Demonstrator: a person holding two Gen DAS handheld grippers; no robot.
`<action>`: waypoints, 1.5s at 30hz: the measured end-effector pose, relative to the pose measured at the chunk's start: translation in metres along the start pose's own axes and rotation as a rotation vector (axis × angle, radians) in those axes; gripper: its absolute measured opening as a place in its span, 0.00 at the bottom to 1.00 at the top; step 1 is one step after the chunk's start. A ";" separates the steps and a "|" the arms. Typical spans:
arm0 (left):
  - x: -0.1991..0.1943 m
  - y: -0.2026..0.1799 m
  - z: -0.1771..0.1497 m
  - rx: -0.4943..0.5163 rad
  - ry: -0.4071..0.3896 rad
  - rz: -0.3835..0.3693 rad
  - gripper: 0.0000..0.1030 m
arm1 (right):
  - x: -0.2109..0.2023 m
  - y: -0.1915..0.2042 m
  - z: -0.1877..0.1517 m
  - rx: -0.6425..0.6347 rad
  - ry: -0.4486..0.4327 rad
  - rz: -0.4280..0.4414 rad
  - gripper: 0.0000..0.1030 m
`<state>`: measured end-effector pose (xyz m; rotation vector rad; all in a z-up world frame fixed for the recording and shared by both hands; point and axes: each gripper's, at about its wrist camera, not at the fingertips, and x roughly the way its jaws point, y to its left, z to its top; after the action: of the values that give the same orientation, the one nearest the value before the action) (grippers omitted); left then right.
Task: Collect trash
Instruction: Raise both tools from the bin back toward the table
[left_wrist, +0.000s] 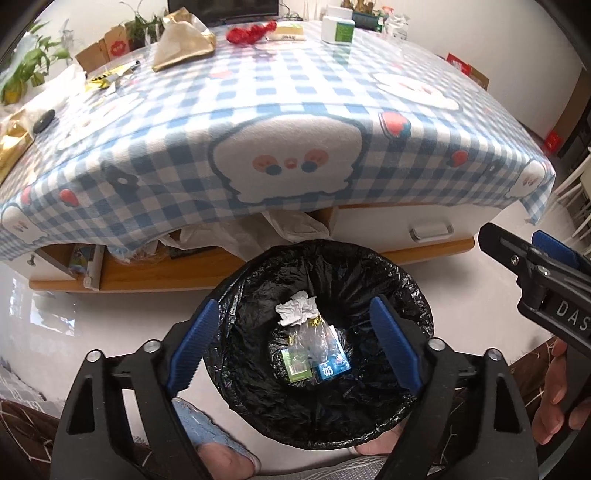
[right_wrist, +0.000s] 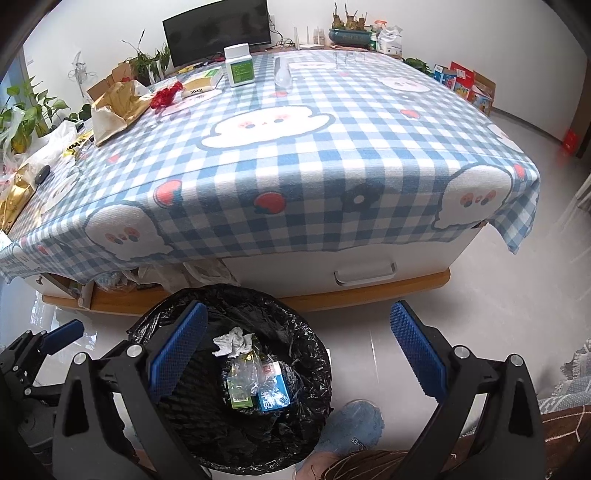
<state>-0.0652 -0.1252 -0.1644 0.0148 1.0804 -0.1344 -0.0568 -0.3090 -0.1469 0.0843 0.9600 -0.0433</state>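
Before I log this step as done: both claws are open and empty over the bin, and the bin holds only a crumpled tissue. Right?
Not only a tissue. The left wrist view shows the bin also holding a clear wrapper, a green carton and a blue carton beside the tissue. Both claws, left and right, are open and empty.

A: How much of the bin (left_wrist: 325, 413) can you see?

B: Not all of it. In the left view, the left gripper (left_wrist: 293, 347) fingers cover both sides of its rim. In the right view, the bottom edge cuts off its near wall.

A: And the trash inside?

B: A clear wrapper (left_wrist: 308, 341) lies over the green box (left_wrist: 295, 367) and blue box (left_wrist: 334, 367), so their print is unreadable.

A: The right gripper (right_wrist: 299, 350)?

B: From the left view only one part shows, cut by the right edge, with its lettering (left_wrist: 572, 317) incomplete.

A: Under the table?

B: The cloth (right_wrist: 295, 177) hides most of it; the bags (right_wrist: 162, 275) there are too dark to identify.
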 end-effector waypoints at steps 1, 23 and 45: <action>-0.003 0.002 0.000 -0.007 -0.007 -0.004 0.86 | -0.003 0.001 0.001 -0.001 -0.005 0.003 0.92; -0.105 0.046 0.018 -0.091 -0.160 0.019 0.94 | -0.084 0.035 0.022 -0.050 -0.138 0.028 0.92; -0.161 0.093 0.063 -0.109 -0.226 0.070 0.94 | -0.117 0.048 0.082 -0.075 -0.218 0.048 0.92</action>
<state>-0.0740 -0.0212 0.0022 -0.0592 0.8588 -0.0133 -0.0539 -0.2688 -0.0015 0.0320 0.7408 0.0275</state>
